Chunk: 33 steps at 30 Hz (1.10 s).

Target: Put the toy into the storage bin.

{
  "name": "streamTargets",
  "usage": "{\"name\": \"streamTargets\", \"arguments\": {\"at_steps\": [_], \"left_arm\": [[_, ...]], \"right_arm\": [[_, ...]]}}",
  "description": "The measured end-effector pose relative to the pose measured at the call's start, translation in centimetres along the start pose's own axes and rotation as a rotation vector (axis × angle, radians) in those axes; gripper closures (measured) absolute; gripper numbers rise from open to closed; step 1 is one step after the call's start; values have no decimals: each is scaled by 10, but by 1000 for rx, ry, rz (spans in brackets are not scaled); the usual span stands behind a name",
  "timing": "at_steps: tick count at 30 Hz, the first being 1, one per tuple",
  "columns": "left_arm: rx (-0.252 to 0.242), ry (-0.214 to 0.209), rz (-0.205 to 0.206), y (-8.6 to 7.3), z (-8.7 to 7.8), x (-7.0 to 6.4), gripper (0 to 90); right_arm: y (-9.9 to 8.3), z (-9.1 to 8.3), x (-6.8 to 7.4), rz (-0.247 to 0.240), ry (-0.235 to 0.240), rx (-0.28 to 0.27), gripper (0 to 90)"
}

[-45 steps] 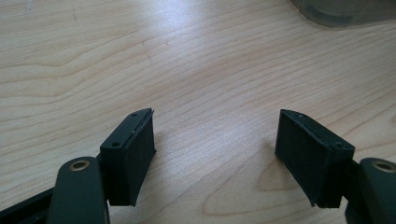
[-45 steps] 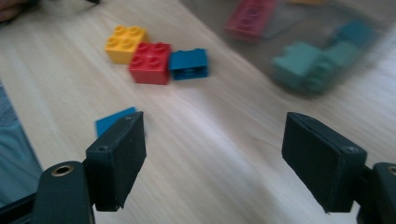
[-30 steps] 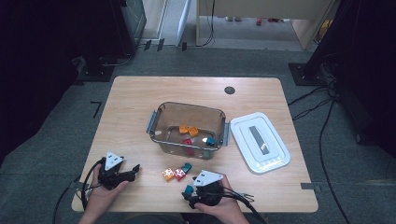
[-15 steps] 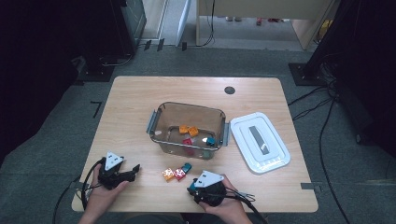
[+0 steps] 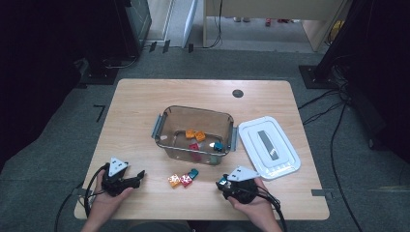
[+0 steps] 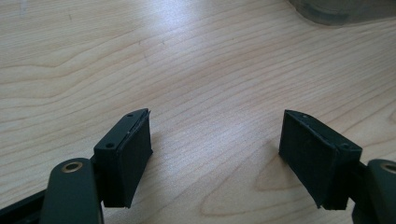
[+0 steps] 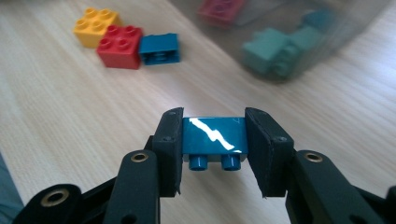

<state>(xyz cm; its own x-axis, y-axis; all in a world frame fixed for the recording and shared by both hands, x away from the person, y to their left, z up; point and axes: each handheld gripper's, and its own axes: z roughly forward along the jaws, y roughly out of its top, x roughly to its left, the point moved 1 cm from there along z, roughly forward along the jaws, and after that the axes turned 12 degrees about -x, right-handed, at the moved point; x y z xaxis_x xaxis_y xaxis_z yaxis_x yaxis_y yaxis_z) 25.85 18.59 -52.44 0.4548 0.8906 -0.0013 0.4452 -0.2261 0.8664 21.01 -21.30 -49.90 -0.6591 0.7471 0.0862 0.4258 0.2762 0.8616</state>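
The right gripper point(image 7: 214, 154) has its jaws closed on a blue brick point(image 7: 214, 135), studs facing the camera, held just above the table point(image 7: 70, 121). Beyond it lie 3 bricks in a row, touching: yellow brick point(image 7: 95, 27), red brick point(image 7: 120, 45) and a second blue brick point(image 7: 159, 48). The clear bin point(image 5: 193, 130) stands behind them with more bricks inside. The left gripper point(image 6: 215, 158) rests with jaws wide apart, holding nothing, over bare table wood. A white lid point(image 5: 268, 147) lies right of the bin.

Counter point(image 5: 145, 111) seen from above, facing fwd/down; gripper views set low, close to surface. Bin point(image 5: 196, 116) point(image 7: 299, 28) shared w/ right gripper view.
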Motion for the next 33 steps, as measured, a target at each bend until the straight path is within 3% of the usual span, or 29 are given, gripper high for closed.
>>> {"name": "streamTargets", "arguments": {"at_steps": [5, 11, 18, 25, 33], "left_arm": [[3, -3, 3, 0, 0, 0, 241], [14, -12, 12, 0, 1, -1, 173], [30, -2, 9, 0, 2, -1, 91], [31, -3, 9, 0, 2, 0, 89], [30, -2, 5, 0, 2, 0, 89]], "right_arm": [[2, -13, -17, 43, -31, -18, 599], [6, -31, -38, 110, -73, -29, 598], [10, -46, -57, 155, -114, -24, 598], [20, -56, -67, 170, -132, -33, 598], [39, -64, -73, 138, -131, -26, 598]]}}
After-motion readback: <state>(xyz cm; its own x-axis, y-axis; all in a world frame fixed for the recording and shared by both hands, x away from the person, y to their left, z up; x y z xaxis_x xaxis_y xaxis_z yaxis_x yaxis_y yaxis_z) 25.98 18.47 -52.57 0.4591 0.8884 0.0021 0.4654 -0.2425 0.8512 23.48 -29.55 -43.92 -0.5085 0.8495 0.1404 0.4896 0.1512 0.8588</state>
